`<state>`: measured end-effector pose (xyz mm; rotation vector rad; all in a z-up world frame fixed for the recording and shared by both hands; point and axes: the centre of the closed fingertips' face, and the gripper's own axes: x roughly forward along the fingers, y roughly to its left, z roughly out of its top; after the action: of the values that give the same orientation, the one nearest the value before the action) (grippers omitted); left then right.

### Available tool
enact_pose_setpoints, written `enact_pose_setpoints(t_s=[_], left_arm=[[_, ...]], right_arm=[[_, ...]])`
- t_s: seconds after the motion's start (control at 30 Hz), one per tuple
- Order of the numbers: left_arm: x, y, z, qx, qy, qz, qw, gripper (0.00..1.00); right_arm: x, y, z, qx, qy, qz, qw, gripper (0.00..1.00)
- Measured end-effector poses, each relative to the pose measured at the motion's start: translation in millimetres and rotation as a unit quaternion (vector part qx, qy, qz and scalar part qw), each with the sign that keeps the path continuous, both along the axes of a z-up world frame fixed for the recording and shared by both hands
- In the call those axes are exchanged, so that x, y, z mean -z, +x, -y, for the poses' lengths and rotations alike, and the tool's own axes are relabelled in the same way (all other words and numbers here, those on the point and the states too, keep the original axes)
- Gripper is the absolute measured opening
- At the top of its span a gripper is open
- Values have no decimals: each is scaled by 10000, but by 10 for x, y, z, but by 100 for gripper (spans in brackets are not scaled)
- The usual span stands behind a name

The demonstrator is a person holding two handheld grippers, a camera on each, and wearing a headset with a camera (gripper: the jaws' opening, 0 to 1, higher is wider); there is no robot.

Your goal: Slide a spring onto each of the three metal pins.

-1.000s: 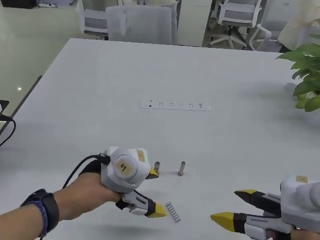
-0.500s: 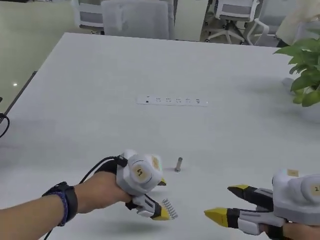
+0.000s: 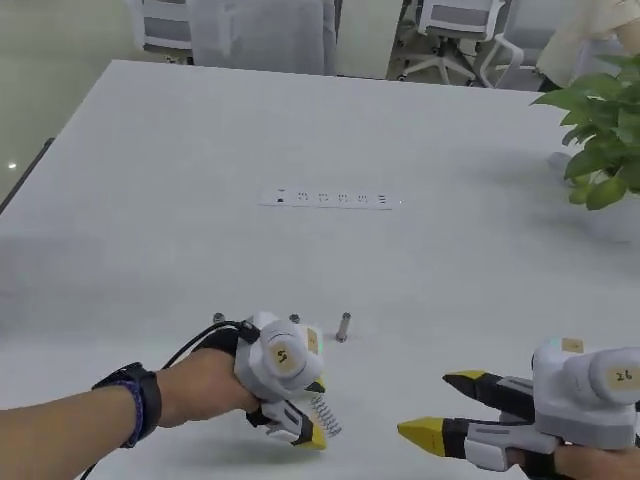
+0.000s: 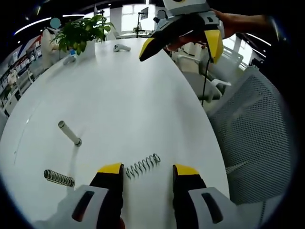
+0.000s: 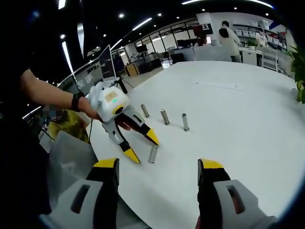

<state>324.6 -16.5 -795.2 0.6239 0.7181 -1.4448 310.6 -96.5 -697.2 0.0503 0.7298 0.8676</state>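
Observation:
A loose spring lies flat on the white table near its front edge. My left gripper is open and straddles it, one yellow fingertip on each side; in the left gripper view the spring lies just ahead of the tips, untouched. A bare metal pin stands a little beyond. In the right gripper view two pins with springs on them stand to the left of the bare pin. My right gripper hovers open at the lower right, holding nothing.
A white power strip lies flat mid-table. A green plant stands at the right edge. Office chairs line the far side. The table's front edge runs close behind the loose spring.
My left gripper has moved right and down to the loose spring, which now lies between its fingertips instead of beside them. The right gripper has barely moved.

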Motion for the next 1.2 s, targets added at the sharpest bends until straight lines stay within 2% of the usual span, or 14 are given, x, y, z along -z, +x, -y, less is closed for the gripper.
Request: enact_pose_setpoints(t_s=[0.4, 0.5, 0.73, 0.8, 0.87, 1.2], left_arm=[[113, -31, -68, 69, 271, 44, 9996, 25], [113, -30, -59, 32, 250, 22, 9997, 22], [131, 1, -46, -3, 291, 116, 9995, 11], [124, -9, -39, -27, 277, 75, 9996, 7], [138, -15, -52, 16, 331, 141, 9994, 3], [128, -23, -109, -129, 340, 137, 9992, 2]], right_arm=[[26, -15, 25, 31, -15, -43, 10000, 65], [21, -12, 18, 35, -4, -44, 10000, 64], [32, -19, 23, 15, -24, -61, 10000, 64], [31, -21, 22, 15, -18, -62, 10000, 64], [35, -27, 18, 10, -13, -74, 10000, 64], [70, -66, -8, -80, -51, -106, 9999, 64]])
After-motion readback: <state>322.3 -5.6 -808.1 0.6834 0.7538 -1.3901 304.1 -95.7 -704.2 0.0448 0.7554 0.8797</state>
